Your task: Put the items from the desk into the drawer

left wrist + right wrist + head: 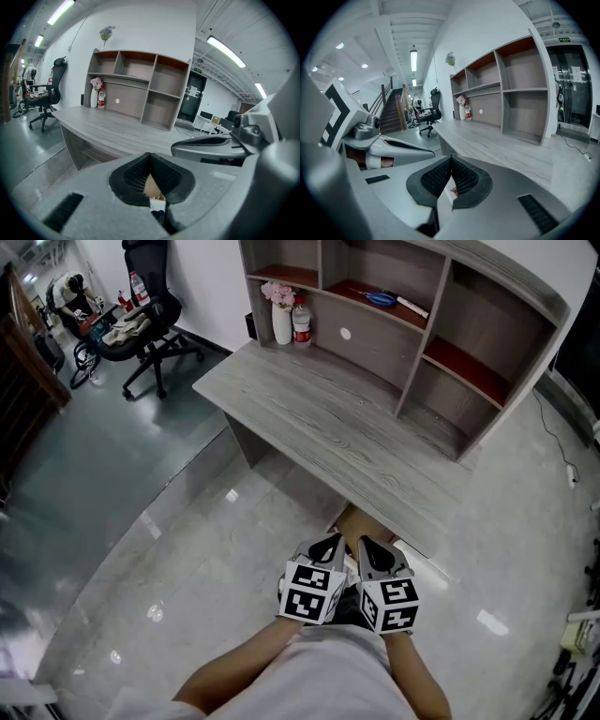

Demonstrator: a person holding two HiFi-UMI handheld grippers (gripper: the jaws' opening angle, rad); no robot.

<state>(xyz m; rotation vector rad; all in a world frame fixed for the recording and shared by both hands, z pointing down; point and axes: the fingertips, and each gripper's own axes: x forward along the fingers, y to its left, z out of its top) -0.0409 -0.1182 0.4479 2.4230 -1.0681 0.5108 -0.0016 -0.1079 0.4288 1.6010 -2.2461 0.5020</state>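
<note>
The left gripper (328, 542) is shut. Its 2 black jaws meet at the tips and there is nothing between them. The right gripper (367, 545) is the same, with its jaws together and nothing in them. The 2 grippers sit side by side, almost touching, close to the person's body. They are over the shiny floor (187, 549), just in front of the near edge of the desk (347, 427), and they point toward it.

The desk is grey wood, and a big shelf unit (487, 310) stands along its back. The things to put away are all far from the grippers. A white vase (281, 322) with pink flowers stands on the desk top at the far left end, right against the shelf unit. A small red and white bottle (301, 322) stands just beside it. Up on a red shelf in the middle part lie blue scissors (380, 298), with a thin white pen-like thing (411, 306) next to them.

Well off to the left of the desk, a black chair (150, 306) on wheels stands on the floor.
</note>
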